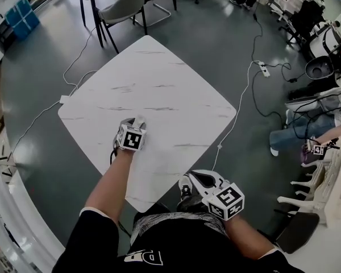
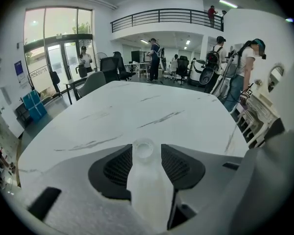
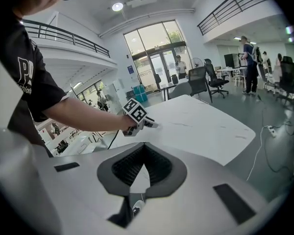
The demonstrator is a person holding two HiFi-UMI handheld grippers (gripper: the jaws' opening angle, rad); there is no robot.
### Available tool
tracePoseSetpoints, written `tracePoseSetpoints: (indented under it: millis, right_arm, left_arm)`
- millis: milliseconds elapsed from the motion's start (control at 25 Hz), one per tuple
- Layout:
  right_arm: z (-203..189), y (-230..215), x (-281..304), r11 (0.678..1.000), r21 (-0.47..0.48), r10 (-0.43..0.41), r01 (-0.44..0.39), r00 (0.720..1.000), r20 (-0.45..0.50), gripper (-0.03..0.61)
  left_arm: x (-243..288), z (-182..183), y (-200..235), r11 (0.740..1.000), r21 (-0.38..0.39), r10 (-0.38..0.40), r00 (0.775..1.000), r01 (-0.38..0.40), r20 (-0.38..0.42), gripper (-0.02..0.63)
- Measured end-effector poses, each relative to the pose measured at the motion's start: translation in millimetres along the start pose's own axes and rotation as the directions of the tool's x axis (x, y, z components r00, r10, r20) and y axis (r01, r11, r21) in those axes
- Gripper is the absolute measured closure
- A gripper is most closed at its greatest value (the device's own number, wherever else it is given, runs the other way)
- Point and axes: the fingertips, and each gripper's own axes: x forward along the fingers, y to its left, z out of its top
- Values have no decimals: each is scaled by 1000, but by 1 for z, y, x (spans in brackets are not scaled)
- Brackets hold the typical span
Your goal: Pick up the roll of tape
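A small clear roll of tape [image 2: 143, 151] lies flat on the white marble table [image 1: 159, 84]. My left gripper [image 2: 147, 145] is low over the table with its jaws apart, and the roll sits between their tips without being pressed. The head view shows that gripper [image 1: 137, 121] over the table's near left part, with the roll too pale to make out there. My right gripper [image 1: 194, 177] hovers at the table's near corner with nothing in it. Its pads meet at the tips [image 3: 144, 146]. The right gripper view looks across at the left gripper [image 3: 153, 125].
A grey chair [image 1: 122, 7] stands beyond the table's far corner. Cables and a power strip [image 1: 263, 68] lie on the floor to the right. A seated person's legs [image 1: 307, 127] and white chairs [image 1: 315, 186] are at the right edge. Blue crates [image 1: 21, 17] are far left.
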Motion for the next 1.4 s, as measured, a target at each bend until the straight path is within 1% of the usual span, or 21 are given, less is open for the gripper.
tracePoseSetpoints:
  millis: [240, 400, 600, 760, 960, 1040, 1200, 1320, 1400]
  right_arm:
    - [-2, -12, -4, 1000, 12, -13, 13, 1000, -11, 574]
    - [0, -13, -6, 1000, 7, -10, 10, 1000, -13, 574]
    - [-7, -17, -10, 1000, 3, -13, 13, 999, -32, 574]
    - [-9, -21, -13, 1000, 2, -14, 15, 999, -38, 574]
    - [-11, -24, -16, 1000, -2, -16, 15, 999, -41, 574]
    - [-12, -24, -16, 1000, -5, -16, 16, 999, -42, 574]
    - [-14, -23, -19, 1000, -3, -17, 17, 999, -40, 574]
    - [-14, -23, -22, 1000, -5, -21, 21, 999, -31, 574]
    - [-13, -22, -22, 1000, -5, -21, 21, 1000, -22, 574]
  left_arm:
    - [19, 5, 1, 999, -46, -17, 1000, 17, -7, 406]
    - [31, 5, 5, 998, -57, -14, 1000, 13, -6, 393]
    - [35, -3, 10, 996, -86, 0, 999, -3, -34, 391]
    - [32, -5, 11, 993, -120, 1, 999, -5, -36, 385]
    - [32, -5, 10, 993, -117, 7, 999, -14, -53, 385]
    - [31, -6, 10, 993, -113, 10, 998, -17, -63, 396]
    - [28, -3, 15, 996, -73, 50, 997, -54, -52, 405]
    - [27, -7, 12, 996, -75, 38, 997, -43, -64, 407]
    - [19, -6, 12, 997, -57, 51, 997, -55, -65, 407]
